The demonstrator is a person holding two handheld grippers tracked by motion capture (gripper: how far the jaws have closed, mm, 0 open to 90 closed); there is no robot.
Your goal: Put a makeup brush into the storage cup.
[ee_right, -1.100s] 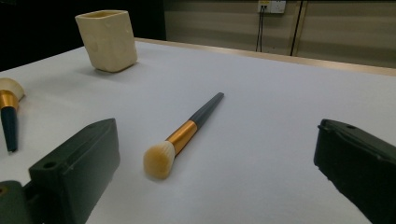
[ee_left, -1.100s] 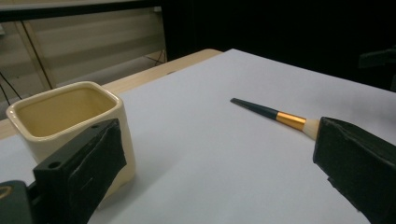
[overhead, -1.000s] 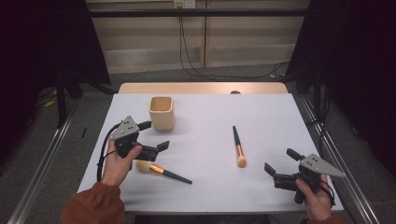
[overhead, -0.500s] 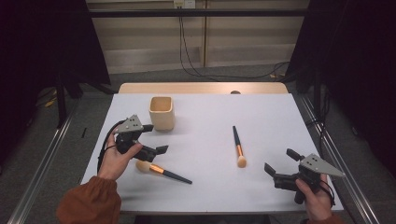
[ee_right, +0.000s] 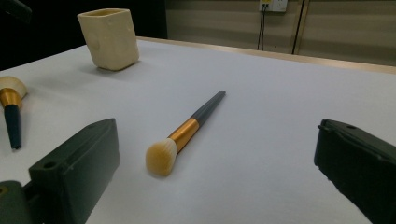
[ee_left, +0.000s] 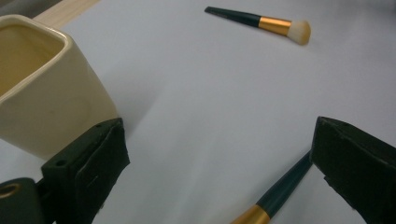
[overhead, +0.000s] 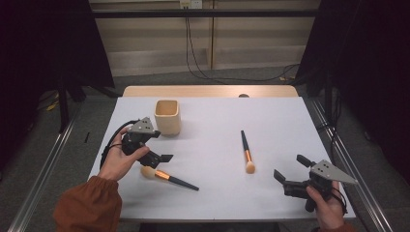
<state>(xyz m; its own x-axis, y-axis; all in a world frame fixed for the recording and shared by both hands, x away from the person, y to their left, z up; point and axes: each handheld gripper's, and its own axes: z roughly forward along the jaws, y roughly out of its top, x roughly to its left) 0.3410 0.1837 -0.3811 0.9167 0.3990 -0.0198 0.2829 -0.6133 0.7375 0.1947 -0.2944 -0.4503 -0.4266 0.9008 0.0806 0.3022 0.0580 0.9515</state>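
Note:
A cream square cup (overhead: 168, 117) stands at the back left of the white table (overhead: 285, 121). My left gripper (overhead: 162, 146) hovers open just in front of it. A makeup brush (overhead: 167, 177) with a black handle and gold ferrule lies just beyond its jaws. In the left gripper view the cup (ee_left: 42, 88) is by the left jaw, and that brush's handle (ee_left: 275, 196) runs to the right jaw. A second brush (overhead: 247, 151) lies mid-table, bristles toward me. My right gripper (overhead: 290, 167) rests open at the front right, and its jaws frame this brush (ee_right: 187, 130) from some way back.
A wooden strip (overhead: 208, 91) borders the table's far edge. Black cables (overhead: 198, 58) trail over the floor behind it. Metal rails (overhead: 48, 159) run along both sides. The right gripper view has the cup (ee_right: 109, 37) far left and the other brush (ee_right: 11, 107) at the left edge.
My left hand has shifted slightly forward and right, toward the cup, and its jaws have tilted down a little. The right gripper and both brushes have stayed put.

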